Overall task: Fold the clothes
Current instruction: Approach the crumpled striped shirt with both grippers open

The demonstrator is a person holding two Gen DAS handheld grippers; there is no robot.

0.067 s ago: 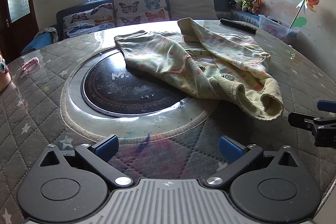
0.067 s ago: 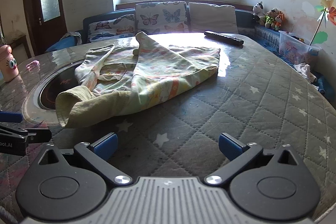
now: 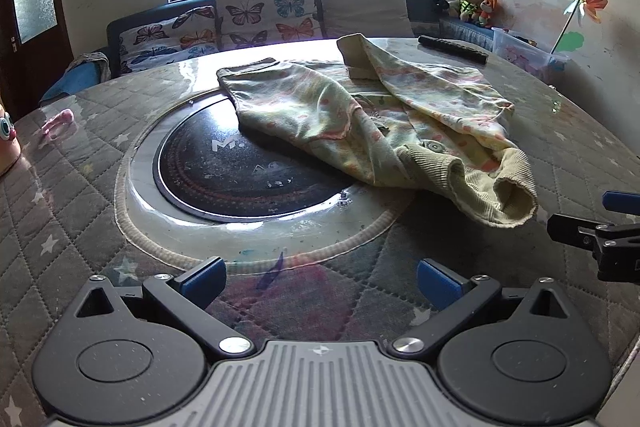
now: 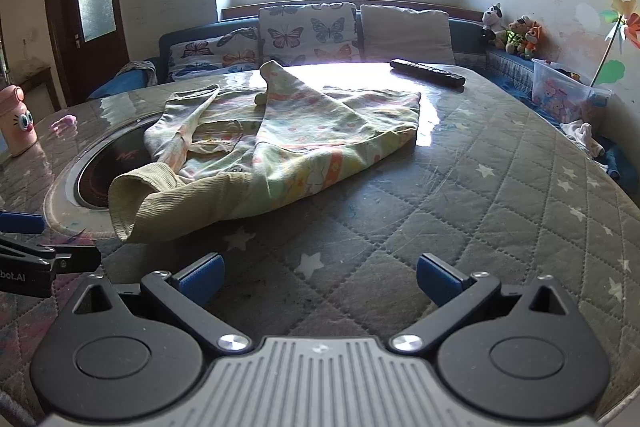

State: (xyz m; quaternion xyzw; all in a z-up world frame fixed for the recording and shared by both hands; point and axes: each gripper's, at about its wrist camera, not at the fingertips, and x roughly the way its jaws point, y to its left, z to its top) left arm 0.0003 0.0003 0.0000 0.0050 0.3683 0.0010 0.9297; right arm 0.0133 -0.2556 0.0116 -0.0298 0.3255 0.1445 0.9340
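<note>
One garment (image 3: 372,123), a pale yellow-green child's top with a faded print and ribbed cuffs, lies rumpled on the round quilted tabletop (image 4: 500,195), its near sleeve cuff pointing toward the grippers and part of its body draped over the dark round hotplate (image 3: 240,167) set into the middle. One black remote control (image 4: 428,71) rests at the far edge of the tabletop, well apart from the garment, and one pink bottle with cartoon eyes (image 4: 17,125) stands at the left edge. Three butterfly cushions and one plain cushion line the sofa beyond, with three soft toys (image 4: 512,31) on the ledge beside it. Two grippers hover low over the near side: the left gripper (image 3: 320,277) tilts down toward the hotplate's rim, the right gripper (image 4: 320,273) faces bare quilting just short of the cuff. Both have jaws spread wide with nothing between them.
</note>
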